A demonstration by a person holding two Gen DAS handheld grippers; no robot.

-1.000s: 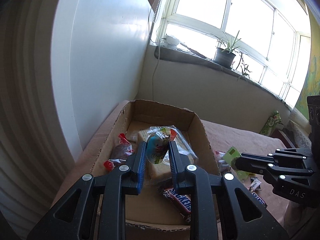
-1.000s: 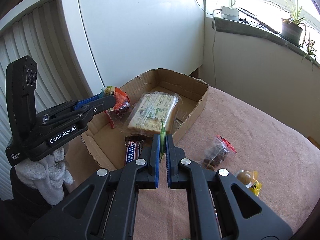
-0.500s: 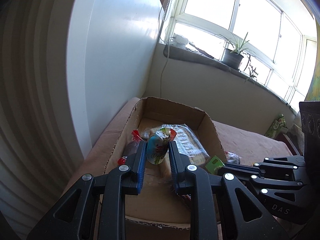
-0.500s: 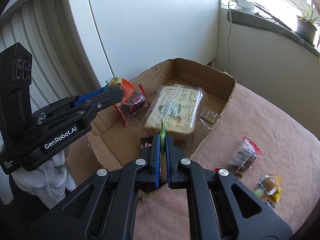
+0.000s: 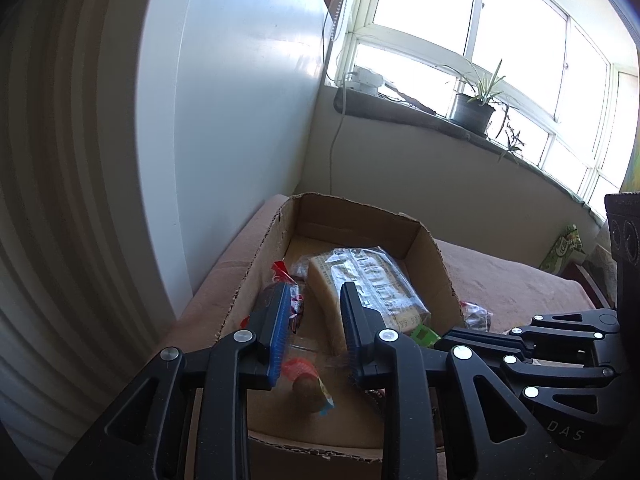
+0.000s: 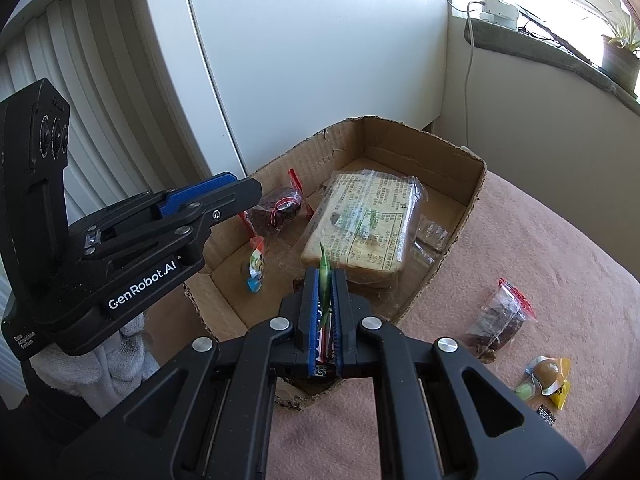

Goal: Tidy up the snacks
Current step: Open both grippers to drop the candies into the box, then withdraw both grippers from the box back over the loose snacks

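A cardboard box holds a wrapped bread pack, a dark snack bag with red ends and a small colourful packet. The colourful packet lies on the box floor below my left gripper. That gripper's jaws are opening, with nothing between them. My right gripper is shut on a thin green packet and hovers over the box's near corner.
Outside the box, on the pink cloth, lie another dark snack bag and a yellow-wrapped sweet. A white cabinet stands behind the box. A potted plant sits on the window ledge.
My left gripper has let go of the colourful packet, which dropped onto the box floor. The right gripper moved in over the box with the green packet still held.
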